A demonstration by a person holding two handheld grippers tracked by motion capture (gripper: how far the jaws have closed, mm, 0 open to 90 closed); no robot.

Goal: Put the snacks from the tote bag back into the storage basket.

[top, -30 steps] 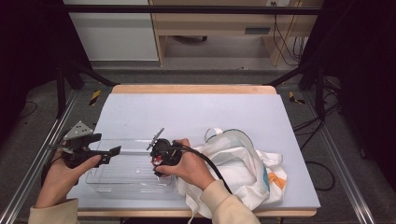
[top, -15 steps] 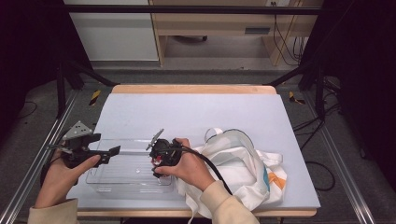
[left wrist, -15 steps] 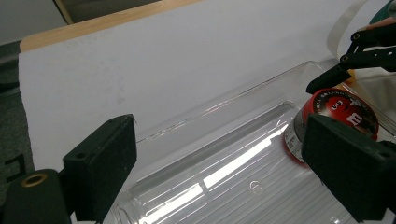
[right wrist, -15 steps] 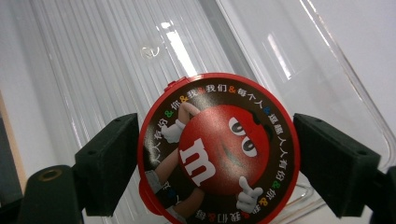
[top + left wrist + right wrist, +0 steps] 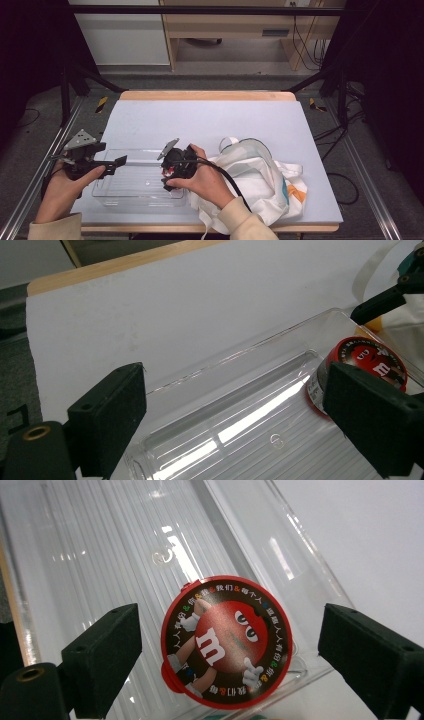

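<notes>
A clear plastic tray [image 5: 135, 186] lies at the front left of the white table. A round red M&M's tub [image 5: 225, 640] stands upright in its right end, lid up, also visible as the tub [image 5: 367, 360] in the left gripper view. My right gripper [image 5: 230, 625] points down over the tub. Its jaws have just been opening and stand wide on either side of the lid, touching nothing. In the high view the right gripper [image 5: 169, 176] sits over the tray's right end. My left gripper [image 5: 235, 390] is open and empty over the tray's left end [image 5: 114, 164].
A crumpled white cloth bag [image 5: 255, 185] with loop handles and an orange and teal print lies right of the tray, under my right forearm. The table's wooden far edge [image 5: 205, 95] borders a wide bare stretch of white surface. Metal rails run along both sides.
</notes>
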